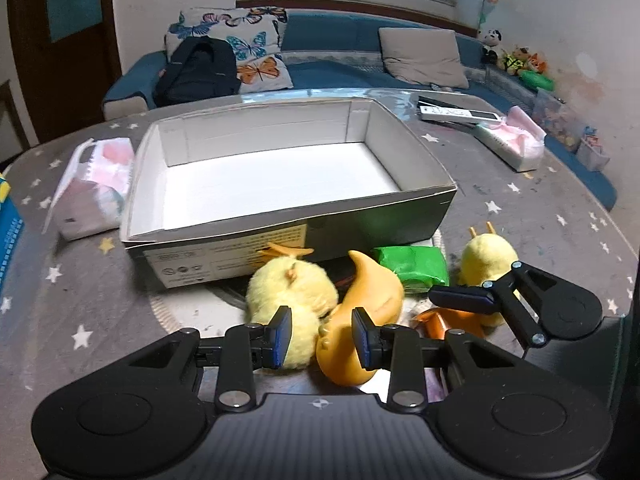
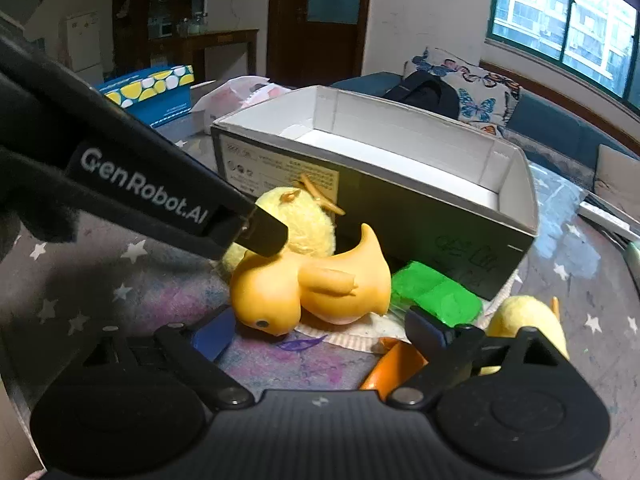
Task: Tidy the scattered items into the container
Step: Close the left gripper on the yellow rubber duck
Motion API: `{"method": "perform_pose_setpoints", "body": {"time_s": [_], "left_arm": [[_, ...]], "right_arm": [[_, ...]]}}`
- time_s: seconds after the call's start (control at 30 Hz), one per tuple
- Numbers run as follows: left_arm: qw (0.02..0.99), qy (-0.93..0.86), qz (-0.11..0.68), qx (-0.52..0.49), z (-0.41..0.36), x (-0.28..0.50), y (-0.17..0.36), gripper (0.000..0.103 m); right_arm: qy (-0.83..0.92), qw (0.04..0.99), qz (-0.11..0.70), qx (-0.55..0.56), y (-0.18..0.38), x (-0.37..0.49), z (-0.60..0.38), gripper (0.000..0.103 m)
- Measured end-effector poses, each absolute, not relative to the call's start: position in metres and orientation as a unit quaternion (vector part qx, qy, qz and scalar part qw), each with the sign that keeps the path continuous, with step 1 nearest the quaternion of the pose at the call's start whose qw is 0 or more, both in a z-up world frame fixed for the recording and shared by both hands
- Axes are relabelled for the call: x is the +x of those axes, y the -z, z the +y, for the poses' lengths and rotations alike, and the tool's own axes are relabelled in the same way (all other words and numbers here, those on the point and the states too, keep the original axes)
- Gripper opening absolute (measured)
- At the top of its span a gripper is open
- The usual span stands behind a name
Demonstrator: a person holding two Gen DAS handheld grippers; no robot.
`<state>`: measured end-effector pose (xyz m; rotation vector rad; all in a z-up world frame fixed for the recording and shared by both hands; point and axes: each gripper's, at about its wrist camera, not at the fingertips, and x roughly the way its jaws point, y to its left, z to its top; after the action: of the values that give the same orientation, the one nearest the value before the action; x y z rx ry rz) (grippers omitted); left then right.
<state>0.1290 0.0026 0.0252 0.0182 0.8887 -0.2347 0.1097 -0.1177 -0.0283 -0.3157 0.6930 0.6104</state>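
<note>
An empty cardboard box [image 1: 280,224] [image 2: 400,200] stands on the table. In front of it lie a fluffy yellow chick [image 1: 292,288] [image 2: 308,224], an orange rubber duck [image 1: 364,312] [image 2: 312,284], a green packet [image 1: 412,266] [image 2: 436,294], a second fluffy chick [image 1: 486,256] [image 2: 524,320] and an orange item [image 1: 434,322] [image 2: 394,368]. My left gripper [image 1: 320,340] is open, its fingers straddling the chick's edge and the duck's head. My right gripper [image 2: 316,336] [image 1: 472,294] is open, low over the table just before the duck and the green packet.
A tissue pack [image 1: 96,184] lies left of the box, another pink pack [image 1: 516,140] and remotes [image 1: 456,114] at the far right. A blue patterned box [image 2: 152,92] stands at the table's left. A sofa with cushions and a black backpack [image 1: 196,72] lies beyond.
</note>
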Motion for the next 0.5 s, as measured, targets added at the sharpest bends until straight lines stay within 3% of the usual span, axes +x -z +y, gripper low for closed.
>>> {"method": "perform_pose_setpoints", "body": {"time_s": [0.5], "left_arm": [[0.881,0.151,0.449,-0.004,-0.012,0.155,-0.017,0.036]], "right_arm": [[-0.292,0.889,0.321,-0.147,0.010,0.099,-0.130,0.090]]}}
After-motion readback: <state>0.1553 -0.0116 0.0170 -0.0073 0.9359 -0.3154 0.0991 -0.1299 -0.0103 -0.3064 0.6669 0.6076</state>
